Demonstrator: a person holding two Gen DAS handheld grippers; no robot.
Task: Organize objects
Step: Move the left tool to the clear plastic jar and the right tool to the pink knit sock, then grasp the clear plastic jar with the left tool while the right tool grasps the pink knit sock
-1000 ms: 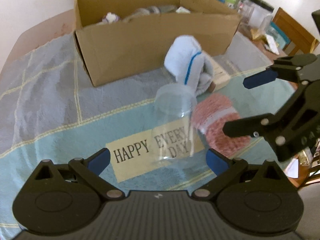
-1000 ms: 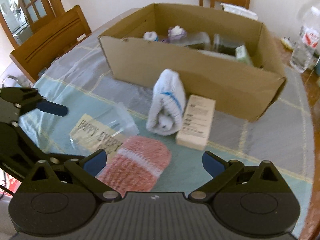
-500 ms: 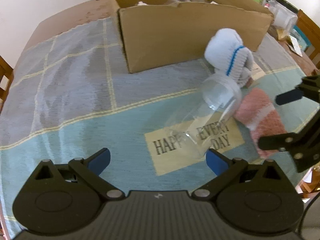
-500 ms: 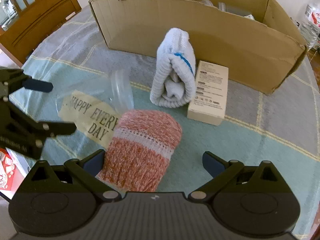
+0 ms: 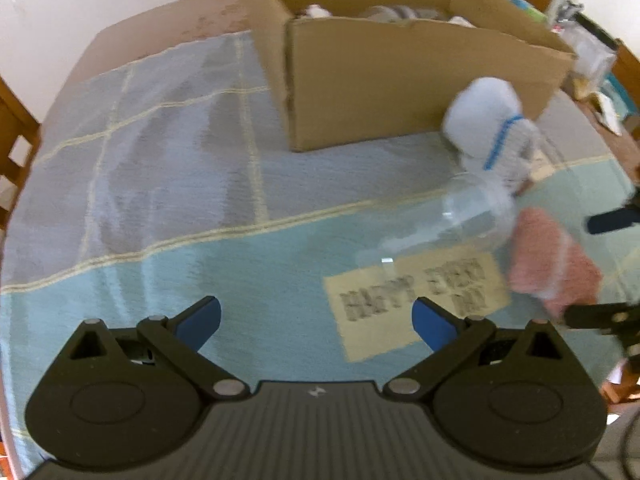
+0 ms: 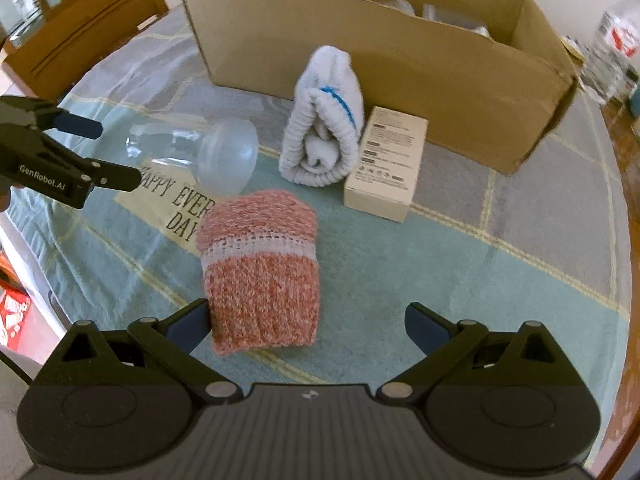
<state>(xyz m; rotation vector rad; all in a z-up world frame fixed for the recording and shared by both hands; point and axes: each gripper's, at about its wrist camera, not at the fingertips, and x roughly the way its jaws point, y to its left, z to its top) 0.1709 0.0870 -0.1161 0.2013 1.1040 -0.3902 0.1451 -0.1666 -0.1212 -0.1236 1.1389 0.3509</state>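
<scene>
Where clear cup [image 6: 200, 156] lies, cloth patch [image 6: 172, 204] reads "HAPPY EVERY DAY".

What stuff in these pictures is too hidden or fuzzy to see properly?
- Things inside the cardboard box: its front wall hides most of them in both wrist views.
- Print on the small white box, right wrist view: too small to read.
- White rolled sock and clear plastic cup, left wrist view: smeared by motion blur.
- Clutter beyond the box, right wrist view: blurred and cut off by the edge.

Sock roll [image 6: 323, 120] and small box [image 6: 382, 162] before carton [image 6: 400, 60]; cup [image 6: 208, 152] left; folded sock [image 6: 262, 268] nearest.
</scene>
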